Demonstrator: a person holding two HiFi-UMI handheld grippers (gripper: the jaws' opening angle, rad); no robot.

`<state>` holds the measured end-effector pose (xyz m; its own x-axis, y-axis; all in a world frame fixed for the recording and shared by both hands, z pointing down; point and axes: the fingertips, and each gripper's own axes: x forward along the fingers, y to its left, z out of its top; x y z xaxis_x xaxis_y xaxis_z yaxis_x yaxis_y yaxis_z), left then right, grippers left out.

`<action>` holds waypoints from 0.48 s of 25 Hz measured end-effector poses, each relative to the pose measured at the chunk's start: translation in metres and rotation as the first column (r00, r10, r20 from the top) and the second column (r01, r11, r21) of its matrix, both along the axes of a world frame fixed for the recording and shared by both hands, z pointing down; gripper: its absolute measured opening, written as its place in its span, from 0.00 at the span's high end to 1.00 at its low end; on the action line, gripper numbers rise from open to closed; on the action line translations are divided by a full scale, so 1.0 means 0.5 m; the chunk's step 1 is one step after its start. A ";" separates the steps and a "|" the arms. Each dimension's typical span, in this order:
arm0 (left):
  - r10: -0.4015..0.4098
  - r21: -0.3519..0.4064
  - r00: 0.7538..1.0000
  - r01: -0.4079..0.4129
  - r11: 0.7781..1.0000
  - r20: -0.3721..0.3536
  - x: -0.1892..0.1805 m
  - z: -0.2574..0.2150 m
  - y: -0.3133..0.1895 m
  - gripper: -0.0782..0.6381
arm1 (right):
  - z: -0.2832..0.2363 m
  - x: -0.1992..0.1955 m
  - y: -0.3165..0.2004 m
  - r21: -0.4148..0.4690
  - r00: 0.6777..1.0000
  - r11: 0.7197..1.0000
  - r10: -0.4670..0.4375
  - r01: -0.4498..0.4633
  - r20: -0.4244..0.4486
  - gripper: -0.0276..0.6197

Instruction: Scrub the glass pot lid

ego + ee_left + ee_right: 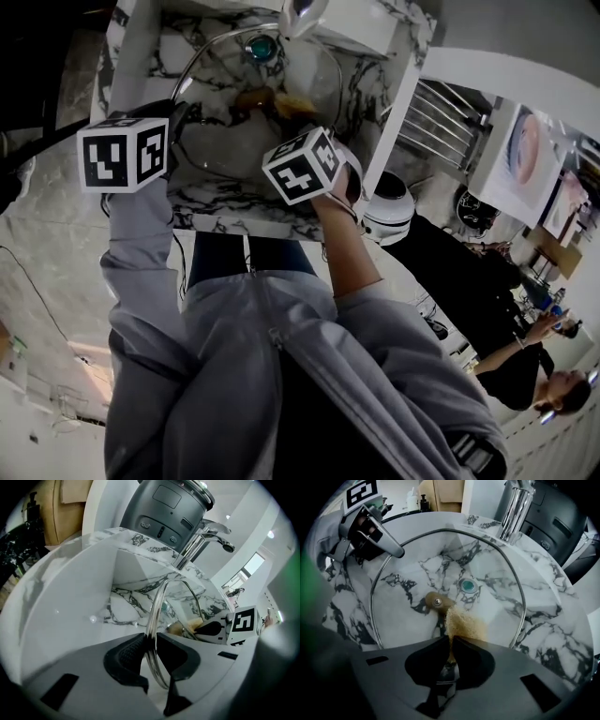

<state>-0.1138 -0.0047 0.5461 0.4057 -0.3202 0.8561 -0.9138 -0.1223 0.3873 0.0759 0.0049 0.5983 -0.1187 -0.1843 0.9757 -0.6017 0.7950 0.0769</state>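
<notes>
While the left gripper (149, 641) had its jaws closed on the rim of the glass lid (497, 573), propping it over the sink (562, 620), the right gripper (451, 644) was clamped tight on a tan scrubber (466, 623) near the lid's centre, so most scrubbing seemingly remained.

Marble sink (225, 202), teal drain (468, 586) at btm. Chrome tap (206, 534) on far rim, w/ grey appliance (168, 508) just behind. White round appliance (387, 208) near sink's rt side, wire rack (436, 117) beside it. People (511, 370) far rt.
</notes>
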 end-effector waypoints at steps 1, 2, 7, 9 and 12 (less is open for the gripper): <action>0.003 0.002 1.000 -0.003 1.000 0.010 -0.004 -0.004 -0.001 0.77 | 0.004 0.001 0.011 -0.025 1.000 1.000 0.001 -0.001 -0.004 0.89; 0.008 0.000 1.000 -0.008 1.000 0.016 -0.006 -0.009 -0.002 0.77 | 0.007 0.001 0.021 -0.051 1.000 0.999 0.003 -0.004 -0.007 0.89; 0.031 -0.030 0.999 -0.030 0.999 0.033 -0.007 -0.029 0.004 0.77 | 0.016 -0.002 0.073 -0.191 1.000 0.981 -0.014 0.013 -0.007 0.89; 0.032 -0.036 0.999 -0.031 0.999 0.044 -0.011 -0.035 0.008 0.77 | 0.020 -0.003 0.097 -0.246 0.999 0.969 -0.032 0.029 -0.008 0.89; 0.036 -0.041 0.998 -0.034 0.999 0.055 -0.013 -0.041 0.010 0.77 | 0.022 -0.005 0.126 -0.316 0.999 0.948 -0.049 0.048 0.005 0.89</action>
